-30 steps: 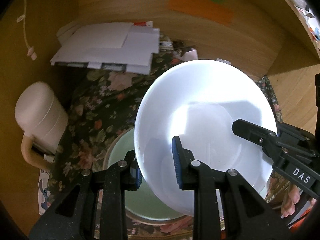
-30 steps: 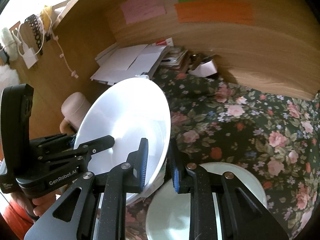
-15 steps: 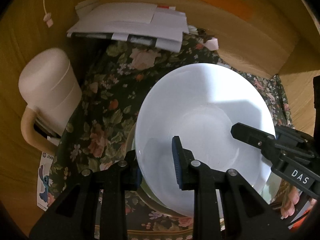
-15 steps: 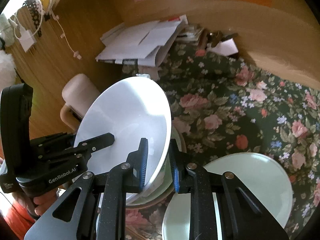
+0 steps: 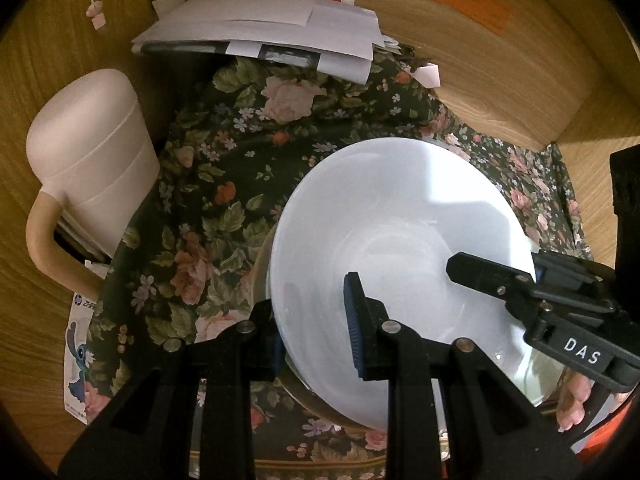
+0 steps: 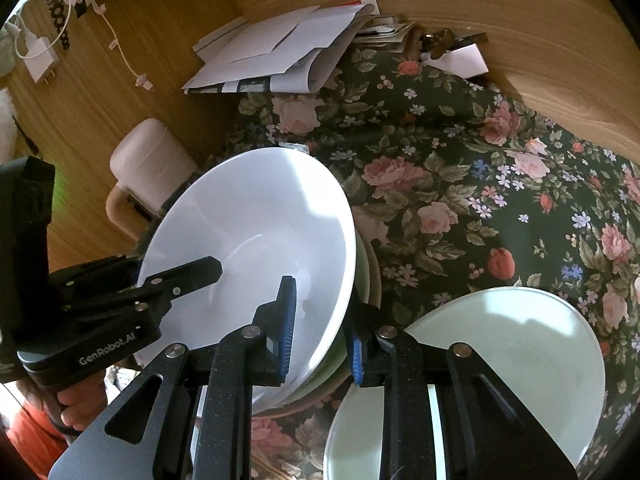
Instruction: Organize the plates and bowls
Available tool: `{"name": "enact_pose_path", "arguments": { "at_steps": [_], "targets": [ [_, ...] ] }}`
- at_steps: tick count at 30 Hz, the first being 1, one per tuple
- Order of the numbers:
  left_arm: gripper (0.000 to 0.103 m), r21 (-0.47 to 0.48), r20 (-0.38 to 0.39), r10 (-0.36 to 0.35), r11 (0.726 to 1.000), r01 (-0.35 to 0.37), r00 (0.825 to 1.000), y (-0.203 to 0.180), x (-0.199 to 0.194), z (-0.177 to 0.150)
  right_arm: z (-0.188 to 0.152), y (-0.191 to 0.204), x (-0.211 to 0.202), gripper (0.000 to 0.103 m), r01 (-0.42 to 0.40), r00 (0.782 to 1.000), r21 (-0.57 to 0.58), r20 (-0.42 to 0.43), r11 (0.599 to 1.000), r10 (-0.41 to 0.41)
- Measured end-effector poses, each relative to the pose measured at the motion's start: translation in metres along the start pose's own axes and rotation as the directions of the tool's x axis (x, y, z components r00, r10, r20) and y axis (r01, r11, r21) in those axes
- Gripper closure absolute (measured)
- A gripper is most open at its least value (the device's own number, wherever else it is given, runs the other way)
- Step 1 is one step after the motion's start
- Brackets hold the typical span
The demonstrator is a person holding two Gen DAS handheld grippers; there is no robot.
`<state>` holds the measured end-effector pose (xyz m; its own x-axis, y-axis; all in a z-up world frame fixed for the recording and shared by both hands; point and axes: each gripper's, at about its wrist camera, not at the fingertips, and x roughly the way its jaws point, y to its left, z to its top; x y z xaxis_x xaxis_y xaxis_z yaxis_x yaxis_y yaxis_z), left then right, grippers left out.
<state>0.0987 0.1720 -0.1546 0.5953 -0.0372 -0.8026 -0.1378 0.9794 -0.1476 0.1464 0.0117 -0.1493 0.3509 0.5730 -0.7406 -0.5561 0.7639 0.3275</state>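
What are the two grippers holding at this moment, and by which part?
Both hold the same white bowl by its rim: the left gripper clamps the near-left edge, the right gripper the opposite edge, one finger inside and one outside.

Both grippers pointed steeply downward: the left gripper (image 5: 316,322) was clamped tight, and the right gripper (image 6: 322,330) had just loosened slightly.

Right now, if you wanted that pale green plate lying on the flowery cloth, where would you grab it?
Probably its near rim, coming in low from this side. The pale green plate lies flat on the flowered cloth, so only the thin edge offers a pinch: one finger above, one slid beneath.
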Motion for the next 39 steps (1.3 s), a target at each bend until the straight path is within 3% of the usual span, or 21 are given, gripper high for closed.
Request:
{"name": "enact_pose_path", "arguments": {
  "at_steps": [9,12,18,26,29,33,39],
  "targets": [
    [0.078,0.000,-0.008,0.004,1.000,-0.004,1.000,0.000,0.001,0.003,0.000,-0.001,-0.010,0.081,0.009,1.000,-0.017,0.021,1.000,-0.008],
    [0.078,0.021,0.001,0.037,0.999,-0.037,0.999,-0.005,0.000,0.005,0.000,-0.004,-0.016,0.080,0.050,0.997,-0.024,0.052,0.998,-0.049],
    [0.078,0.040,0.017,0.067,0.997,-0.067,0.998,-0.012,-0.004,0.015,-0.001,-0.008,-0.027,0.080,0.032,0.997,-0.033,0.072,0.999,-0.029],
    [0.078,0.009,0.019,0.078,0.997,-0.078,0.997,-0.005,-0.010,0.022,-0.003,-0.011,-0.031,0.067,0.029,0.997,-0.029,0.074,0.999,-0.027],
    [0.078,0.032,0.085,0.108,0.993,-0.111,0.991,-0.010,-0.024,0.023,-0.003,-0.013,-0.032,0.061,0.030,0.997,-0.025,0.077,0.999,-0.028],
    [0.061,0.059,0.143,0.097,0.993,-0.107,0.985,-0.015,-0.044,0.022,-0.003,-0.013,-0.030,0.057,0.026,0.997,-0.016,0.069,1.000,-0.025],
    [0.058,0.030,0.094,0.107,0.993,-0.111,0.990,-0.002,-0.032,0.009,-0.004,-0.014,-0.024,0.054,0.024,0.999,-0.012,0.044,1.000,-0.023]
  ]
}}
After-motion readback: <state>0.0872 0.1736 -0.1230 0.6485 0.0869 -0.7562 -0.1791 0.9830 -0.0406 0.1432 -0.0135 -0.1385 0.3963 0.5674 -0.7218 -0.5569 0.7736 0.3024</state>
